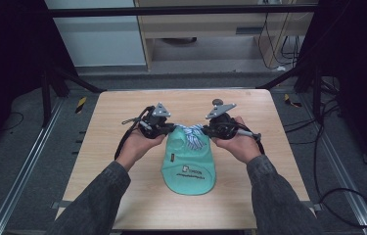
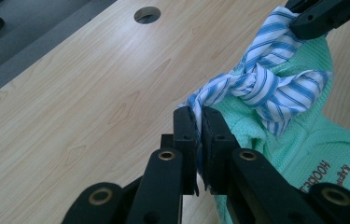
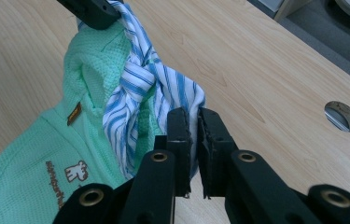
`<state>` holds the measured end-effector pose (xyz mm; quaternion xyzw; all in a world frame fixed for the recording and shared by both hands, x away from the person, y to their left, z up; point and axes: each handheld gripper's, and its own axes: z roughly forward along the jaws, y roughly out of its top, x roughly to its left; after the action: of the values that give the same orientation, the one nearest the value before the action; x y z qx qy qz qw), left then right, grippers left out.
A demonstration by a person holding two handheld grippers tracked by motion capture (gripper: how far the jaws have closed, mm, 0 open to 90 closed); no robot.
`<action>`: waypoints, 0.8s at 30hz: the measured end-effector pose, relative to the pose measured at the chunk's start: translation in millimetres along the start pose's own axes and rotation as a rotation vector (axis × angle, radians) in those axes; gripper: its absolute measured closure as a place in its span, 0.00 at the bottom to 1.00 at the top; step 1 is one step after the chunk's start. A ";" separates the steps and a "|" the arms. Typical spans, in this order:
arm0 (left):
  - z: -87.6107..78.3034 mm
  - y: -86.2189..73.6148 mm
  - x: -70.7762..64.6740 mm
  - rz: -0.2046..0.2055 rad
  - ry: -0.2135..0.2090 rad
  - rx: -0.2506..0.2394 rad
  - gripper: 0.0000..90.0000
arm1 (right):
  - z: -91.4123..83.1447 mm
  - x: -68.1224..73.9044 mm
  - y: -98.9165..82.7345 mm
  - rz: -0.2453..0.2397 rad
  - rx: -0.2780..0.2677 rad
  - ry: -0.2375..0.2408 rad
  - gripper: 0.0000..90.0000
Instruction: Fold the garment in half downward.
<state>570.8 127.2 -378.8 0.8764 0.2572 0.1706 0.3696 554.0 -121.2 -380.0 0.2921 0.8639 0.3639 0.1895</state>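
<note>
A mint-green bib (image 1: 189,166) with a printed logo lies on the wooden table (image 1: 122,171), its rounded end toward the person. Blue-and-white striped ties (image 1: 192,135) at its far end are twisted into a knot (image 2: 252,86). My left gripper (image 1: 170,128) is shut on the left tie end (image 2: 199,105). My right gripper (image 1: 204,130) is shut on the right tie end (image 3: 192,105). The two grippers face each other across the knot (image 3: 137,81), each showing at the top of the other's view. The green fabric (image 3: 32,154) hangs slack below the ties.
A round cable hole (image 2: 147,14) sits in the table near its far edge, also visible as the cable hole (image 3: 342,115). Dark frame legs and cables (image 1: 337,196) surround the table on the grey floor. Bare wood (image 1: 117,112) lies to both sides of the bib.
</note>
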 end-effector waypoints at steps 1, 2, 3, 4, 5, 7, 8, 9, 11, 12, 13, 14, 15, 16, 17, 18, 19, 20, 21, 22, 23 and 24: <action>0.0 0.6 0.3 0.003 -0.001 0.002 0.95 | -0.1 0.1 0.0 -0.001 -0.001 0.001 0.93; -0.1 1.1 0.6 0.005 0.000 0.001 0.95 | -0.2 0.1 0.1 -0.002 -0.001 -0.002 0.93; -0.7 2.6 1.2 0.009 -0.001 0.002 0.95 | -0.4 -0.3 0.3 -0.002 -0.002 -0.001 0.93; -0.7 2.6 1.2 0.009 -0.001 0.002 0.95 | -0.4 -0.3 0.3 -0.002 -0.002 -0.001 0.93; -0.8 3.0 1.5 0.007 -0.001 -0.003 0.95 | -0.5 -0.7 0.7 -0.005 -0.001 -0.003 0.93; -1.1 3.7 2.4 0.007 -0.002 -0.006 0.95 | -0.6 -1.2 1.5 -0.007 -0.005 -0.003 0.93; -1.0 4.1 2.9 0.006 -0.002 -0.006 0.95 | -0.6 -1.7 1.9 -0.007 -0.006 -0.005 0.93; -0.7 4.2 3.6 0.007 -0.002 -0.007 0.95 | -0.1 -2.9 2.5 -0.009 -0.007 -0.006 0.93; -0.1 4.7 5.2 0.007 -0.003 -0.003 0.95 | 1.2 -3.6 3.3 -0.009 -0.006 -0.007 0.93; 0.3 4.9 6.2 0.006 -0.005 -0.004 0.95 | 1.2 -3.6 3.3 -0.009 -0.006 -0.007 0.93; 1.3 5.1 8.9 -0.001 -0.006 -0.006 0.95 | 2.9 -5.1 4.4 -0.010 -0.006 -0.005 0.93; 1.3 5.1 8.9 -0.001 -0.006 -0.006 0.95 | 2.9 -5.1 4.4 -0.010 -0.006 -0.005 0.93; 1.9 5.8 10.4 -0.003 -0.007 -0.002 0.95 | 4.7 -7.4 5.6 -0.010 -0.007 -0.004 0.93; 2.3 6.7 11.7 0.000 -0.005 0.000 0.95 | 4.7 -7.4 5.6 -0.010 -0.007 -0.004 0.93; 2.6 7.5 13.1 -0.001 -0.002 -0.005 0.95 | 6.5 -9.4 6.7 -0.006 -0.013 -0.004 0.93; 3.2 8.3 14.7 -0.001 -0.002 -0.006 0.95 | 6.5 -9.4 6.7 -0.006 -0.013 -0.004 0.93; 3.7 9.2 16.1 -0.001 -0.005 -0.001 0.95 | 8.0 -11.5 8.1 -0.007 -0.014 -0.006 0.93; 4.6 9.8 17.7 -0.004 -0.003 -0.004 0.95 | 8.0 -11.5 8.1 -0.007 -0.014 -0.006 0.93; 5.5 10.4 19.4 -0.006 -0.005 -0.001 0.95 | 9.1 -12.8 8.8 -0.006 -0.015 -0.005 0.93; 6.6 11.0 21.0 -0.006 -0.004 0.001 0.95 | 10.2 -14.0 9.3 -0.004 -0.013 -0.004 0.93; 7.3 11.4 22.6 -0.009 -0.003 0.001 0.95 | 11.7 -15.3 9.9 -0.003 -0.014 -0.004 0.93; 8.0 11.8 23.9 -0.012 -0.002 0.001 0.95 | 13.8 -17.8 11.2 -0.005 -0.012 -0.002 0.93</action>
<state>597.9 129.5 -372.8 0.8752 0.2620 0.1673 0.3707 579.1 -119.2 -378.8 0.2891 0.8622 0.3683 0.1933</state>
